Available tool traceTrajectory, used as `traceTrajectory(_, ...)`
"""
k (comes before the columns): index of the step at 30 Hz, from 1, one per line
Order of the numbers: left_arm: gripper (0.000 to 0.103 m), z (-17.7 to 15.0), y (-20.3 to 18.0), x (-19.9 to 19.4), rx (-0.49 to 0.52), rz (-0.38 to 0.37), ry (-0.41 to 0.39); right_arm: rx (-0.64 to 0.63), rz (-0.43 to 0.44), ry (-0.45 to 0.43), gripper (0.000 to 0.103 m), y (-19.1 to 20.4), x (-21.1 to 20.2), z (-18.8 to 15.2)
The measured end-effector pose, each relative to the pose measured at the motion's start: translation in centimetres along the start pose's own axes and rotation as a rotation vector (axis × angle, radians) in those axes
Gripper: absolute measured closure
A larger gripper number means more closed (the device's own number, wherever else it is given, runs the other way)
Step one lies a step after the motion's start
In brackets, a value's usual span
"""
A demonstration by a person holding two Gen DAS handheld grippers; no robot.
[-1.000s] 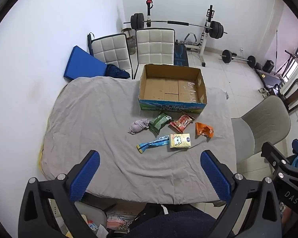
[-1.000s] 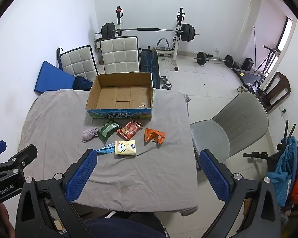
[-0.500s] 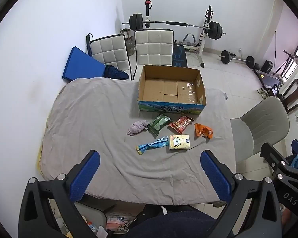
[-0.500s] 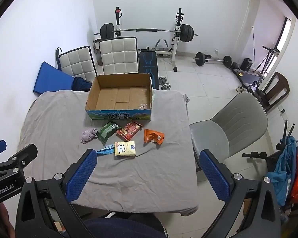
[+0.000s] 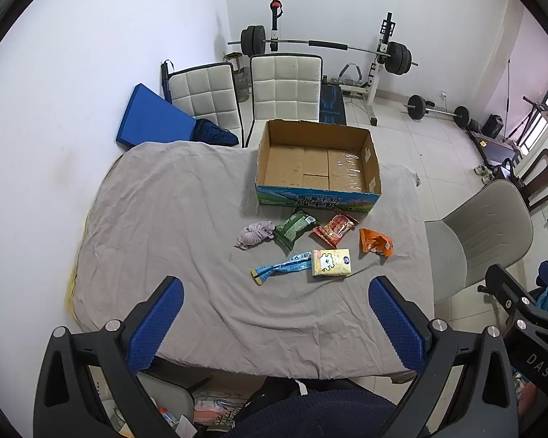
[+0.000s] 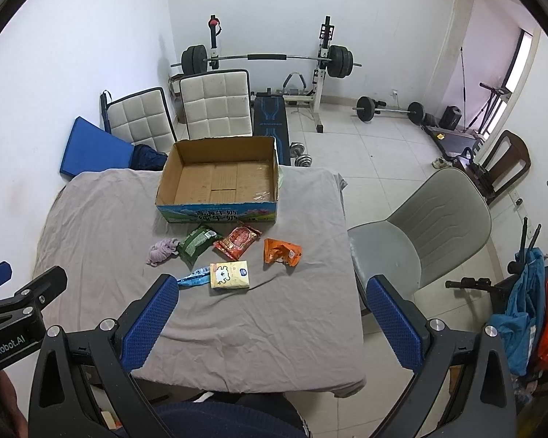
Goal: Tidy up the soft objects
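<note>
I hold both grippers high above the table [image 5: 157, 197], draped in wrinkled grey cloth. Left gripper [image 5: 276, 323]: blue ribbed pads spread wide, nothing between them. Right gripper [image 6: 272, 323]: same spread, empty.

At frame centre sits an open corrugated cardboard box [image 5: 318, 162], rectangular, with a printed front wall. Just below it lie the soft items: a crumpled lilac cloth [image 5: 255, 233], a green foil packet [image 5: 294, 227], a red packet [image 5: 335, 227], a creased orange packet [image 5: 374, 242], a flat blue wrapper [image 5: 281, 267] and a yellow tissue pack [image 5: 330, 262].
</note>
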State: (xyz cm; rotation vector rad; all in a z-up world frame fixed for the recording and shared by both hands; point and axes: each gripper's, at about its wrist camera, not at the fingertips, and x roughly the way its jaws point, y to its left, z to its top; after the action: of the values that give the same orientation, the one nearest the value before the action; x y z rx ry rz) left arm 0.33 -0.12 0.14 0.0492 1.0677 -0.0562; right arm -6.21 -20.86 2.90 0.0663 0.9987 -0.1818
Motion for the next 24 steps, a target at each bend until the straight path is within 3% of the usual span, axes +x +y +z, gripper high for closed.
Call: traceTrajectory(24, 0.000, -0.8, 0.4, -0.3, -0.013, -0.005, -0.018, -0.016, 0.004, -0.027, 0.000, 0.1, -0.4, -1.2)
